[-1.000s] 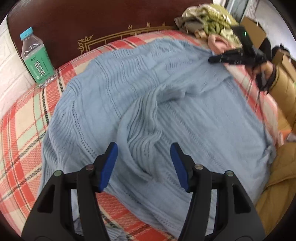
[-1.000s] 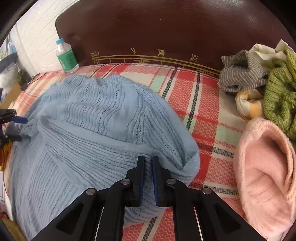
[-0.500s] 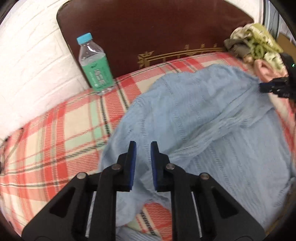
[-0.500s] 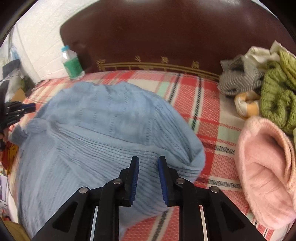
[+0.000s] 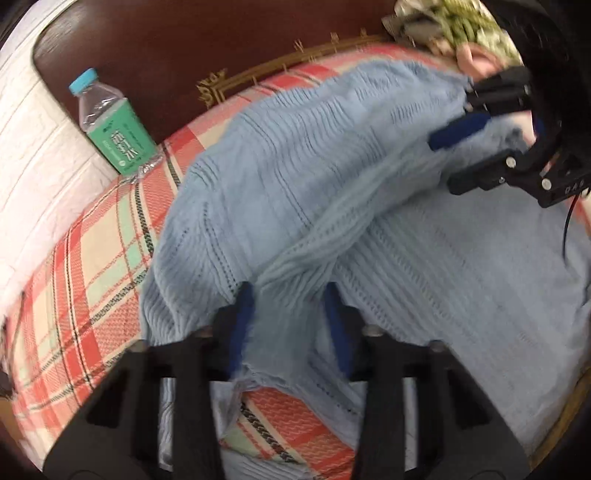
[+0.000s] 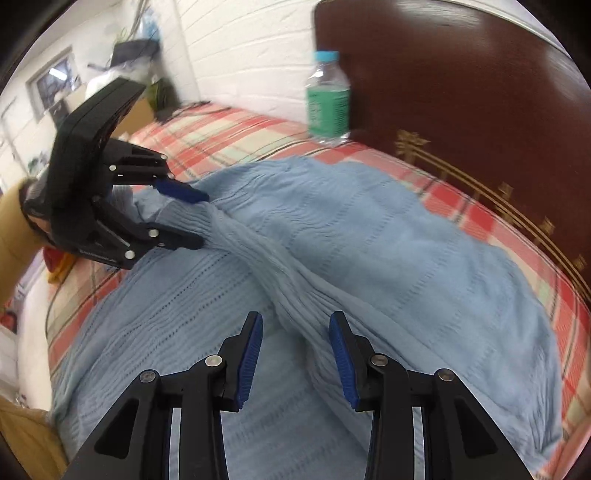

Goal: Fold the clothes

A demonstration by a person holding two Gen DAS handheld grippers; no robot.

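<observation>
Both tongs gape wide, gripping nothing. Left tongs (image 5: 288,325) straddle one end of a bunched ridge in the blue sweater (image 5: 295,155); fabric sits between the blue pads, but the jaws stand well apart, so no pinch. Right tongs (image 6: 297,354) straddle the other end of the same ridge, likewise apart.

Key relation: the ridge (image 6: 266,258) is a rope-like gather, likely a sleeve, running straight from one pair of tongs to the other. Long axis = the line between them. Each pair has its own end directly between its jaws, so neither hand is better placed; each takes its end. In the right wrist view the left tongs (image 6: 184,218) show at the far end, jaws set above and below the cloth.

Sweater lies on the bed, over a red/green plaid sheet (image 5: 85,266), most of it spread flat. Light blue rib knit with lines of eyelet holes, soft, drapes loosely, bunches easily. Ridge stands proud of the flat body panel beneath.

Judgement: early in the fold. Next move calls for closing on the ridge ends or regrasping. Risk: pinching the layer underneath as well.

Water bottle (image 5: 114,125) stands by the dark headboard (image 5: 221,33), well apart from the sweater. Other clothes (image 5: 454,22) heaped at the far corner. Left view is motion-blurred.
</observation>
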